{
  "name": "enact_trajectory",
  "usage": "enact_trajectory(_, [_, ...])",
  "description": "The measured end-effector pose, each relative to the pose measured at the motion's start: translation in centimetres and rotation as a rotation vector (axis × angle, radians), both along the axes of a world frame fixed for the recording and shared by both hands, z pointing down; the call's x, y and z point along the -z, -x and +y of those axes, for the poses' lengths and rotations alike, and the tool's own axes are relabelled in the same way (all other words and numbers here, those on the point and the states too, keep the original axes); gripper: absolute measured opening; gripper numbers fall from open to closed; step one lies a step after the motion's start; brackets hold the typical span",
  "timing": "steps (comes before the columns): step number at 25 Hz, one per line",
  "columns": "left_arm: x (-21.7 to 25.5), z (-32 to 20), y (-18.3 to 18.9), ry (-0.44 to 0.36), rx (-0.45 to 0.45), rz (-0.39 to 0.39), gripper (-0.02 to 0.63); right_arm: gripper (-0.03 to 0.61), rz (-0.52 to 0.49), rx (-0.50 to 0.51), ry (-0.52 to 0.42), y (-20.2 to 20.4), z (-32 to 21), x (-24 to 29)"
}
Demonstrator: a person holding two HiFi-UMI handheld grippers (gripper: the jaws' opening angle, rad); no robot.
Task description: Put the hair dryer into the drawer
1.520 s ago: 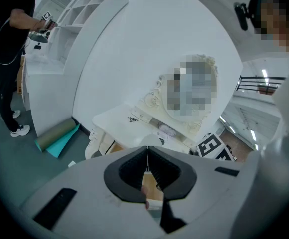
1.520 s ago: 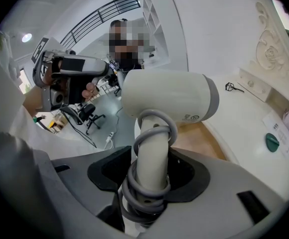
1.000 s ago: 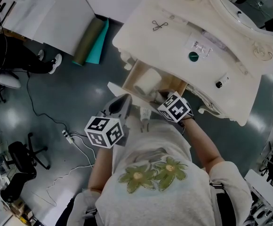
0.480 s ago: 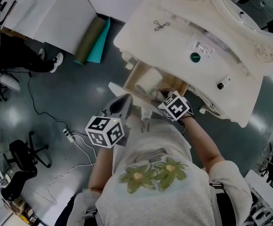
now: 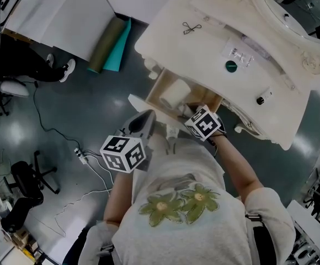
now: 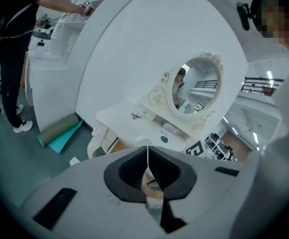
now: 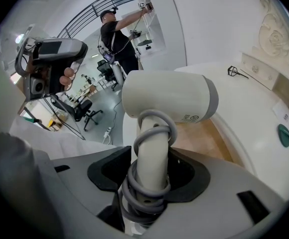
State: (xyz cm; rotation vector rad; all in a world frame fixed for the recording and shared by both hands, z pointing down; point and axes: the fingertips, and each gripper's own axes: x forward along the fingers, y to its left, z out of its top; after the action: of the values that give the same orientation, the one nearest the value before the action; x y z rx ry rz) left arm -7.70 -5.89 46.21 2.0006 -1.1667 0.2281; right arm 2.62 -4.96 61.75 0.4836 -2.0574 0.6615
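My right tongs (image 7: 152, 180) are clamped on the handle of the white hair dryer (image 7: 169, 101), pads pressing both sides of it, with its thick grey cord (image 7: 152, 138) wound round the handle in several loops. The lower end of the handle is hidden behind my own jaws. From the head view the dryer's round barrel (image 5: 174, 94) sits inside the outline of the open wooden drawer (image 5: 158, 85), which is pulled out from the near left side of the cream-white carved dressing table (image 5: 215, 32). I cannot tell whether the barrel rests on the drawer bottom or hangs just above it, and my right tongs (image 5: 186, 112) cover the near right part of the drawer. My left tongs (image 6: 147, 156) are closed with nothing between them, the tips meeting in a thin line, and they are held near me, left of the drawer (image 5: 144, 119). On the tabletop a small black pair of scissors (image 5: 190, 27) lies at the far left and a dark green round disc (image 5: 231, 66) further right. The oval mirror (image 6: 194, 86) is cut off in the head view
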Motion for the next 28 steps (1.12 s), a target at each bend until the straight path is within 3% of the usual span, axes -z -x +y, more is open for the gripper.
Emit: enact_trajectory(28, [-1.0,0.7,-0.3,0.051,0.004,-0.005,0.017,0.222,0.055,0.044,0.036,-0.3,-0.3,-3.9])
